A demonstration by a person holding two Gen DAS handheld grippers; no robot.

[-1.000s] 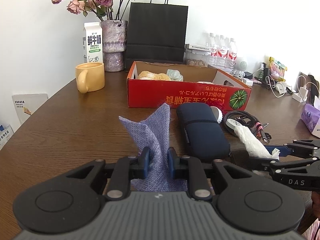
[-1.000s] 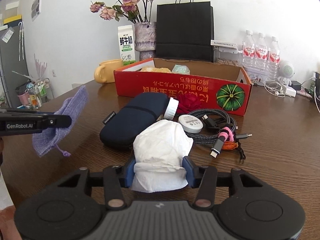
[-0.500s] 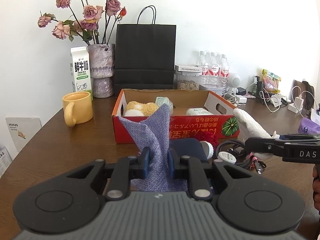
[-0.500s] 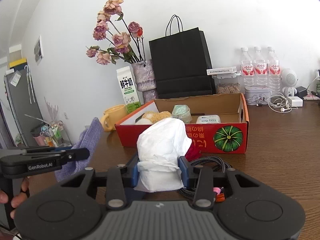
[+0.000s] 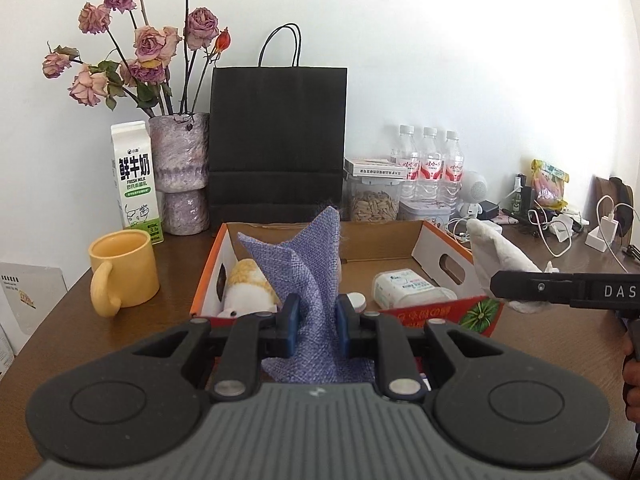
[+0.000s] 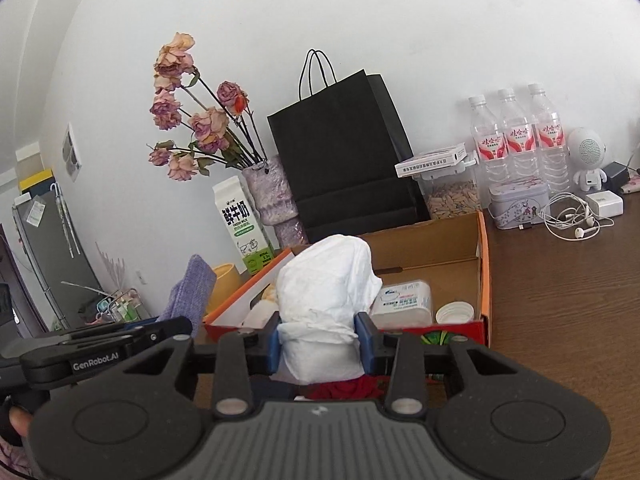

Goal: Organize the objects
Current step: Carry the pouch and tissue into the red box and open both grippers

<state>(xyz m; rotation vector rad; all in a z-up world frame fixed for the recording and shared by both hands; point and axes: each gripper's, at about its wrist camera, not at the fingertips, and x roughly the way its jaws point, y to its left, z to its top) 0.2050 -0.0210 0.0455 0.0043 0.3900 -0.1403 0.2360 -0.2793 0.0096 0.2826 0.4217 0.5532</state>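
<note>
Milk carton (image 5: 136,184): reads "FRESH MILK" under large Chinese characters; stands far left, behind the yellow mug (image 5: 122,270).
Left gripper (image 5: 316,318): jaws narrow, pinching the purple woven pouch (image 5: 308,268) above the near edge of the red cardboard box (image 5: 456,268); side arm marked "GenRobot.AI".
Box front: Chinese print and a green pumpkin picture.
Right gripper (image 6: 318,340): jaws closing, pressed on the white crumpled bundle (image 6: 328,276), held over the box; arm lettered "DAS".
Water bottles (image 6: 516,140): red labels, unreadable.

Mug (image 5: 124,266) left of box (image 5: 440,240)
</note>
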